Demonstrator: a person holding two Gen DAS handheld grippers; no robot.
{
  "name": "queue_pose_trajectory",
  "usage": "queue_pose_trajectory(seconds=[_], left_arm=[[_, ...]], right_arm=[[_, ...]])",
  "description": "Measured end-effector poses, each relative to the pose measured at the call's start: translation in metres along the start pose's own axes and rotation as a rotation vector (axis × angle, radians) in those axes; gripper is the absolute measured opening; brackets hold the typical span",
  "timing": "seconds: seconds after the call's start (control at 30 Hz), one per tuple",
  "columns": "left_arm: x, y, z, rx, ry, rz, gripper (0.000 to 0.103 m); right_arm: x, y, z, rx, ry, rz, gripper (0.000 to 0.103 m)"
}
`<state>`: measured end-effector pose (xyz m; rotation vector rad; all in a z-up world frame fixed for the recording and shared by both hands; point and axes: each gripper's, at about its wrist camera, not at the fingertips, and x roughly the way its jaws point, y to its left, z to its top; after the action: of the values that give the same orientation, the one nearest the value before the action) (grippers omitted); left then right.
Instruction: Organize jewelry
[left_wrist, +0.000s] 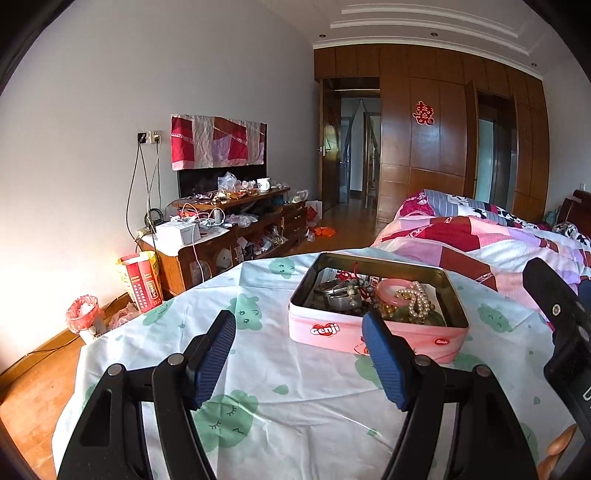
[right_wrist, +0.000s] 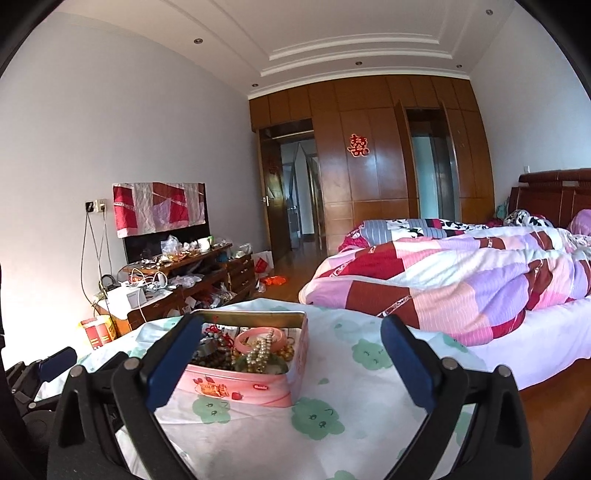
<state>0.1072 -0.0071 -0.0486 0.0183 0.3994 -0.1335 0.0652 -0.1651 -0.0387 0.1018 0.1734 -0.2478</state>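
Pink tin (left_wrist: 373, 334): set lidless on the cloud-print cloth (left_wrist: 295, 398); filled with jewelry
Left gripper (left_wrist: 299, 354): held released; nothing grasped
Right gripper (right_wrist: 291, 358): held released; nothing grasped

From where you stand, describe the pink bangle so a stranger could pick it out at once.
Find the table draped in a white cloth with green clouds; on it sits an open pink tin of jewelry. The pink bangle lies on top of the heap beside the pearl strand, the only smooth, solid pink ring among beads and metal.
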Motion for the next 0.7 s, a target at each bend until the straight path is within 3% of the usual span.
queue_pose_trajectory(seconds=[0.7], left_arm=[[-0.0049, -0.0013, -0.002, 0.0, -0.017, 0.011, 0.071]], right_arm=[[-0.0032, -0.004, -0.0011, 0.017, 0.001, -0.008, 0.102]])
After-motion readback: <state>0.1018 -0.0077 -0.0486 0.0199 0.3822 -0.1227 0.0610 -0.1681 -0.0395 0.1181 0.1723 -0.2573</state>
